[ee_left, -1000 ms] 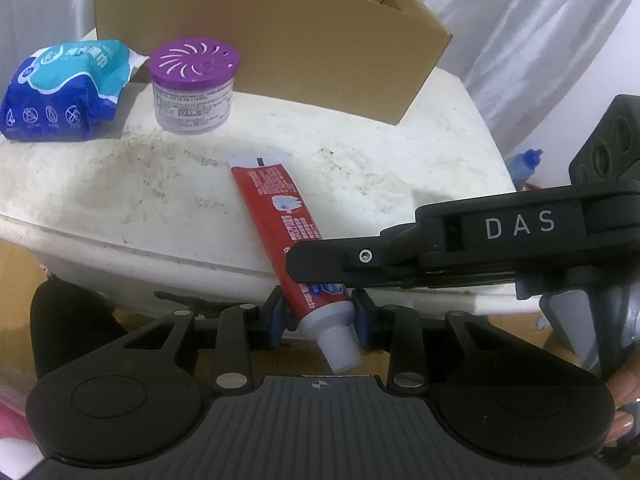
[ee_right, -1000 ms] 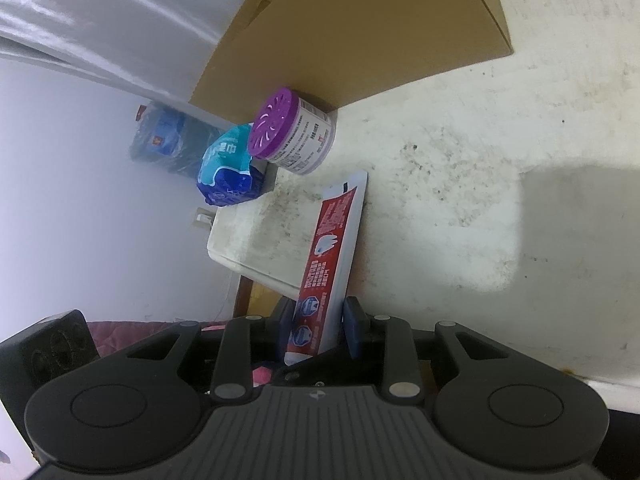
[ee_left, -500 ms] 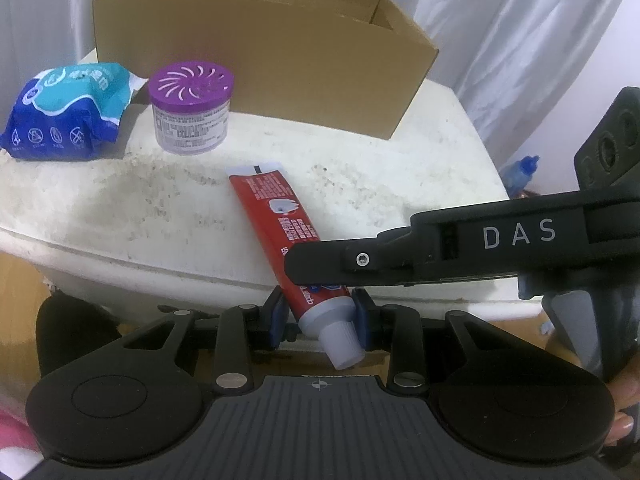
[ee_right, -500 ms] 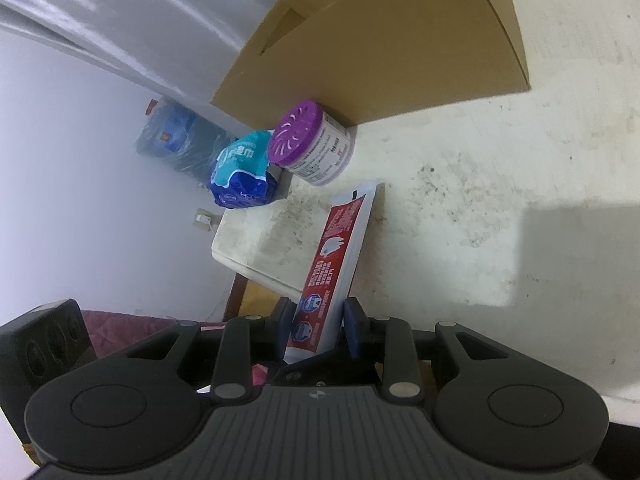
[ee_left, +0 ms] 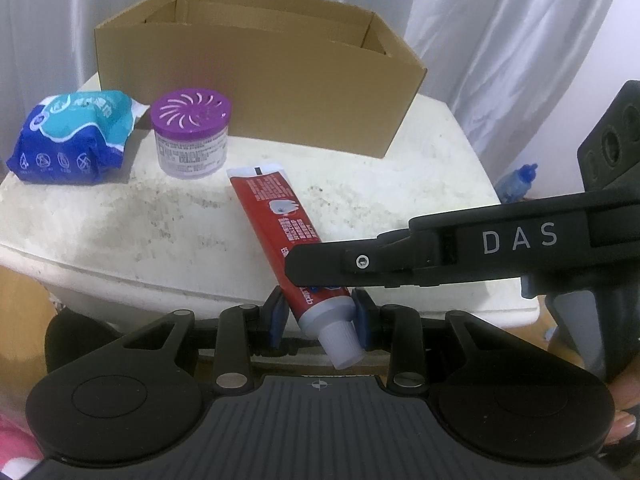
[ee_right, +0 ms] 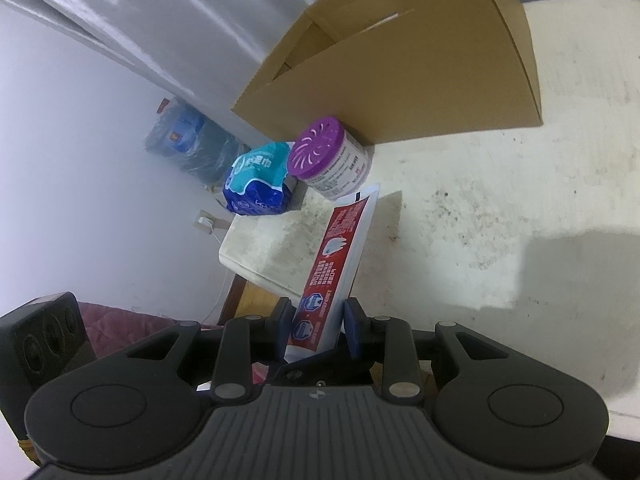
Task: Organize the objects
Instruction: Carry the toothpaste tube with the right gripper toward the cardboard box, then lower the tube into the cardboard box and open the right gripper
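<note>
1. Carrying everything else, the stained white tabletop [ee_left: 120, 232] has an open brown cardboard box [ee_left: 280, 80] standing at its far side; what shows of the box's inside walls is bare, and its floor is hidden from both views.
2. Lying at the tabletop's left end is a soft blue and teal plastic pack [ee_left: 72, 136], just beside the jar.
3. Standing upright in front of the box's left part is a round white jar with a slotted purple lid [ee_left: 191, 136], close to the box wall; what it holds cannot be seen.
4. Held between both tongs is a red toothpaste tube with a white cap [ee_left: 288, 232]. Its flat crimped end points toward the jar and box, its cap toward the left wrist camera, out past the tabletop's near edge.
5. The left tongs [ee_left: 320, 316] are narrowed onto the tube's shoulder just above the cap, blue pads pressing both sides.
6. The right tongs [ee_right: 316, 324] come in from the right in the left wrist view and clamp the same tube a little farther up its body, pads tight on its flat faces.
</note>
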A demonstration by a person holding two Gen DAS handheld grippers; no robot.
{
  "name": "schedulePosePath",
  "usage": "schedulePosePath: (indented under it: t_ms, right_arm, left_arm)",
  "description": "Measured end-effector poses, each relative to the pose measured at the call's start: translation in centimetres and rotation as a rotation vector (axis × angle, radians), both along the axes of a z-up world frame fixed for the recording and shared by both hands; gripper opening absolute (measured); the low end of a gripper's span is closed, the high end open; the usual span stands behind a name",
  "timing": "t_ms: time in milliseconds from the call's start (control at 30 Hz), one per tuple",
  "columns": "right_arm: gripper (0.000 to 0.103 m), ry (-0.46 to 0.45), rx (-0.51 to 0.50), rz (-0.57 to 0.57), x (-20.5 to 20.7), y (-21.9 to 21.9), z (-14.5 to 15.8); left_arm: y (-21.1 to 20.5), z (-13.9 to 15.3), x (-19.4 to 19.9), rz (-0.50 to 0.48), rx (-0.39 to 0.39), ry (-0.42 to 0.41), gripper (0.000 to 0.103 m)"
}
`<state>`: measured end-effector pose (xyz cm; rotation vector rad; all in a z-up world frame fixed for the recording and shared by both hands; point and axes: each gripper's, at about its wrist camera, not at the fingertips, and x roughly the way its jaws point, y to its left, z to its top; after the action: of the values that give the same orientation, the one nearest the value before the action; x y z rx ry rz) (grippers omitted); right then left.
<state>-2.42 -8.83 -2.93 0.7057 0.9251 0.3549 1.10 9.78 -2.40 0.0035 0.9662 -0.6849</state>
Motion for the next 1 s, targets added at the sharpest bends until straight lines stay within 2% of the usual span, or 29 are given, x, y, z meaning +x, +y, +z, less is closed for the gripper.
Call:
schedulePosePath:
  t_ms: [533,800,1000]
  right_arm:
    - [0.031,-0.084,-0.063,0.016,-0.5,0.4,2.5]
    - [0.031,-0.197,-0.118,0.003,-0.7,0.5,6.3]
    - [0.031,-0.275,-0.124,-0.035,0.6,-0.5,9.5]
  left_arm:
    - [0.1,2.0,-0.5,0.002,-0.02,-0.071,0.033]
    - [-0.2,5.4,-0.4,-0.016,-0.038,-0.193,0.033]
    - [-0.8,8.5,1.5,-0.042,-0.062,-0.274,0.033]
